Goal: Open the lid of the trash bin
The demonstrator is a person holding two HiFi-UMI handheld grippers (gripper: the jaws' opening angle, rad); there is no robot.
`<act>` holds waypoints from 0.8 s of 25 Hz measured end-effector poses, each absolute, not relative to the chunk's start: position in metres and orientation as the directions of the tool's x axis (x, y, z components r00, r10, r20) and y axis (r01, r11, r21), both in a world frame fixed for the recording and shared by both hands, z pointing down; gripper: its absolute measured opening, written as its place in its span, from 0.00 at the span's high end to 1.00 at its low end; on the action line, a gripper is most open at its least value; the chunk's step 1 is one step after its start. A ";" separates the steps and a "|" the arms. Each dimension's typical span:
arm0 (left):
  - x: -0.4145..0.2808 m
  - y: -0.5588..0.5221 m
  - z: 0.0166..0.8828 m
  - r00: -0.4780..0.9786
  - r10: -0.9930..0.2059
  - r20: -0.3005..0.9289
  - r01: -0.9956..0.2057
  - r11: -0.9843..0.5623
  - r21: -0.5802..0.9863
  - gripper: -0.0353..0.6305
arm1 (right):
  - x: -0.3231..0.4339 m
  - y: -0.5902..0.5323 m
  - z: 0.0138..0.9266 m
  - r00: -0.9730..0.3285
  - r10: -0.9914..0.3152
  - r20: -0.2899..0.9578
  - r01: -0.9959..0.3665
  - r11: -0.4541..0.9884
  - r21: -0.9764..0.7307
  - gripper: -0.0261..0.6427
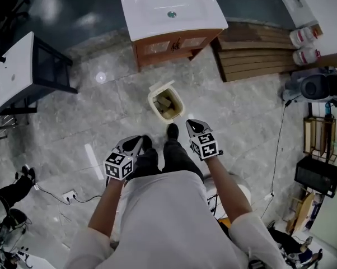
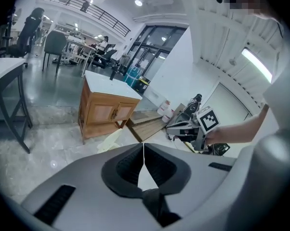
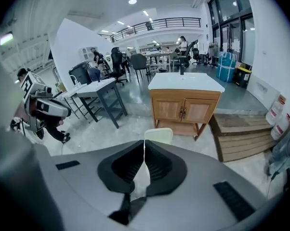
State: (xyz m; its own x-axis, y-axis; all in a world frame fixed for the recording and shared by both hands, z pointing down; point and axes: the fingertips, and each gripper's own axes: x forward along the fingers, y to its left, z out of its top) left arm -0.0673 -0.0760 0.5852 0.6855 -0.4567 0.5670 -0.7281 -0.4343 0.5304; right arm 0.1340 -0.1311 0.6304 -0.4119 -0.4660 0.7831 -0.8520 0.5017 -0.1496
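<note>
A small cream trash bin [image 1: 166, 103] stands on the tiled floor just ahead of the person's feet. Its lid [image 1: 160, 87] is tilted up at the far side, and brownish contents show inside. One black shoe [image 1: 172, 130] rests at the bin's near edge. My left gripper [image 1: 137, 143] is held shut, low and left of the bin. My right gripper [image 1: 193, 125] is shut too, just right of the bin and near it. The raised lid [image 3: 159, 134] shows above the shut jaws in the right gripper view, and the bin [image 2: 110, 140] peeks over them in the left gripper view.
A wooden vanity with a white sink top [image 1: 171, 13] stands beyond the bin. A black-framed table [image 1: 23, 72] is at the left, wooden steps [image 1: 258, 55] and a vacuum cleaner [image 1: 317, 86] at the right. A power strip [image 1: 69, 195] with cables lies on the floor at the lower left.
</note>
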 end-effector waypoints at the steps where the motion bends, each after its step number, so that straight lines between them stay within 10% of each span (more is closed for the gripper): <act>1: -0.068 -0.078 0.582 0.690 -0.458 0.561 -0.724 -0.445 0.527 0.91 | 0.134 -0.131 0.625 -0.411 -0.473 0.779 -0.852 0.503 -0.144 0.91; 20: -0.059 -0.091 0.501 0.745 -0.496 0.445 -0.666 -0.583 0.465 0.91 | 0.164 -0.114 0.489 -0.356 -0.672 0.649 -0.880 0.475 0.010 0.91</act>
